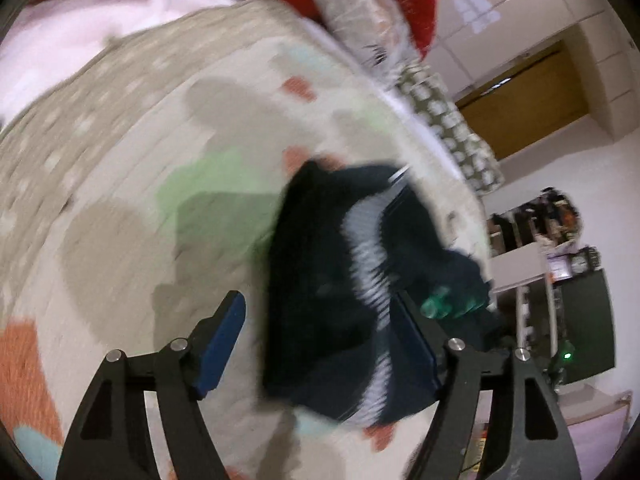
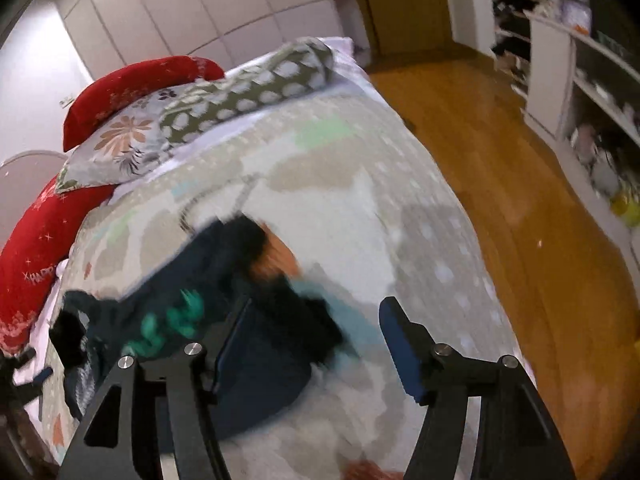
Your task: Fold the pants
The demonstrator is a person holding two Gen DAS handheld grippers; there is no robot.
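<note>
Lying on the bed [image 1: 120, 184], the pants [image 1: 332, 280] are a dark navy bundle with a white stripe and some green print, already gathered into a compact shape rather than spread flat. Both views are motion-blurred, so edges and layers of the fabric cannot be read exactly.

Left claw [image 1: 320, 344]: jaws spread wide, nothing between the pads. The pants sit between and just beyond its fingers; whether the right-hand finger touches the cloth cannot be told through the blur.

Right claw [image 2: 316, 344]: jaws likewise spread, gripping nothing. The pants [image 2: 224, 288] lie toward its left finger, partly under it in the view; the other finger is over bare bedspread.

Relative to the pants: patterned pillows [image 2: 192, 108] and a red cushion [image 2: 132, 84] lie beyond them at the head of the bed; wooden floor [image 2: 500, 168] and shelving [image 2: 568, 72] are off to the far side of the bed edge.

Judgement on step: the pants look mostly folded, and both claws released suggests a pause between folds or the end of one, though the blur leaves this uncertain.

Next move, as I judge it: if another fold is wanted, each claw needs to close on one end of the bundle's near edge and carry it over evenly. Risk: the soft bedspread may get pinched along with the pants.
</note>
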